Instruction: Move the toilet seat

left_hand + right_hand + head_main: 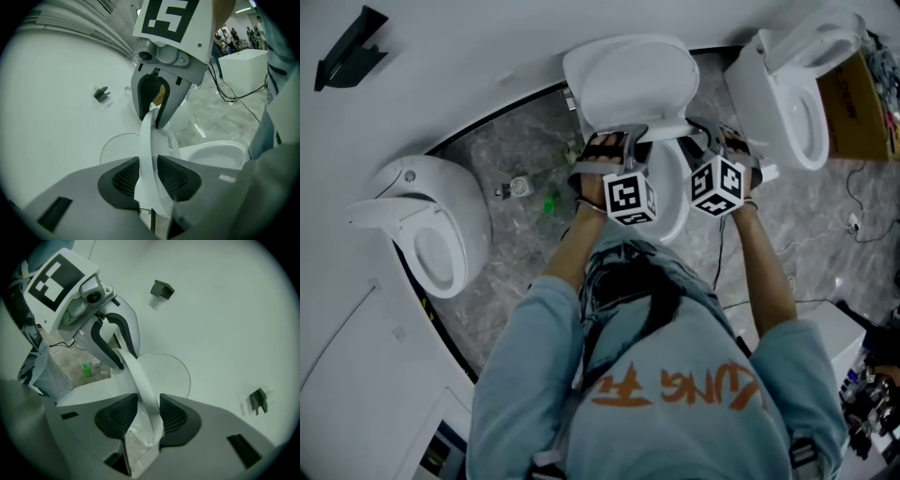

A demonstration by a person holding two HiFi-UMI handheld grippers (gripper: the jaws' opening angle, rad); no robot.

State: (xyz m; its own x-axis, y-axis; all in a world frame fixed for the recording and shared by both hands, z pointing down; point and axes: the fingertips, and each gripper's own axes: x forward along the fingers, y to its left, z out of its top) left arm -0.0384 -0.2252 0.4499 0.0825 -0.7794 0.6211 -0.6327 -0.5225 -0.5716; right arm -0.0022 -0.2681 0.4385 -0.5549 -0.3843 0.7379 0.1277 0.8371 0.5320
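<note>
**Two-point grasp on a raised toilet seat.** The left gripper (149,174) and the right gripper (149,416) each have their jaws drawn narrow on the front rim of the white toilet seat (146,140). The ribbed pads (125,176) press on its two faces. The two grips sit just beside each other, the left one at the left.

The seat belongs to the middle toilet. It is lifted off the bowl (673,202) and appears edge-on in both gripper views. The lid (628,80) stands open on the far side, against the white wall (487,56).

**Progress, as judged.** The grasp is made and the seat appears to be partway through its swing. What is left is to carry it to an end position, either up against the lid or down onto the bowl, and then to let go. The direction intended cannot be told here.

**Hidden or unclear.**
- The hinge is covered by the lid and the grippers.
- The seat's exact tilt is hard to read, because the head view looks steeply down.
- Much of the bowl lies behind the grippers and the person's arms (764,258).
- A second toilet (422,225) at the left and a third (792,94) at the far right stand apart and untouched.
- A cardboard box (862,98) is cut off at the right edge.
- A small green bottle (551,202) lies on the grey stone floor (506,150); its label is too small to read.
</note>
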